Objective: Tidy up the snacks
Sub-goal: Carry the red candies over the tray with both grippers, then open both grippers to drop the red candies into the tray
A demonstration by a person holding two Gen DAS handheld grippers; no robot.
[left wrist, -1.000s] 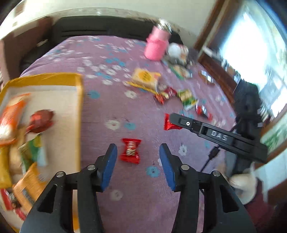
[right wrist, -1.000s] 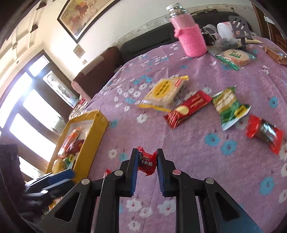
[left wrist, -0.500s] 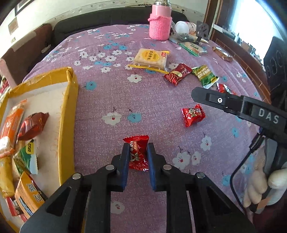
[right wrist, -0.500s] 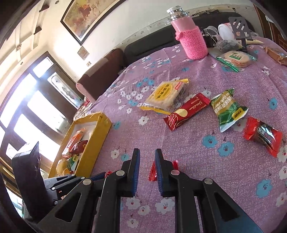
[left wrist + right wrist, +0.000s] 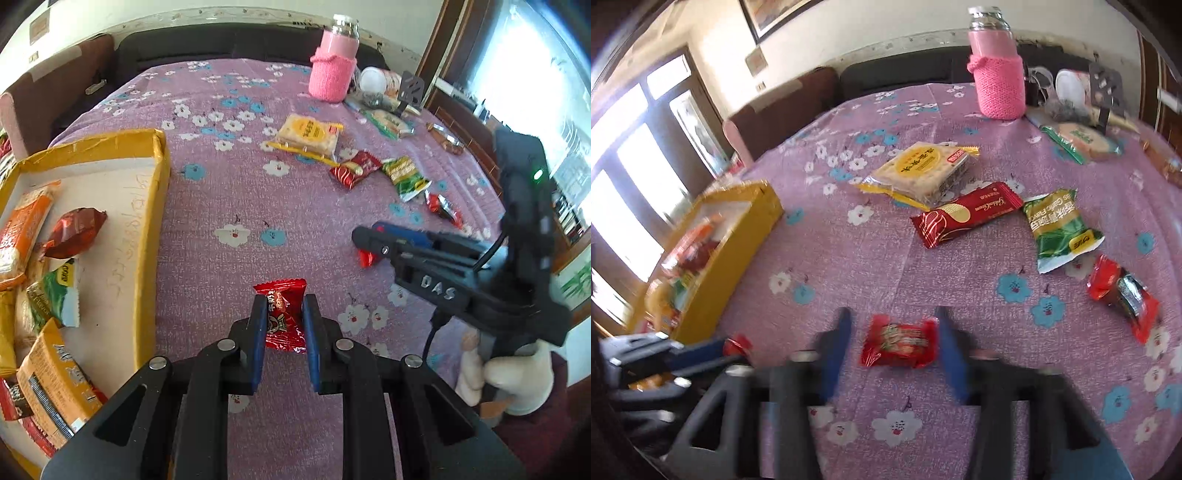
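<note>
left gripper (image 5: 284, 314) pinching red candy (image 5: 282, 317) | right gripper (image 5: 892, 332) blurred, jaws spread around second red candy (image 5: 899, 341) | yellow box (image 5: 157, 221) left, near end cut off

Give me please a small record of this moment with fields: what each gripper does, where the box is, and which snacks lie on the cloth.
left gripper: shut on a red candy, held above the cloth
right gripper: open, fingers on either side of a second red candy lying on the cloth
yellow box: left of the table, snacks inside
loose snacks: cracker pack, dark red bar, green packet
pink bottle: upright, far side
</note>
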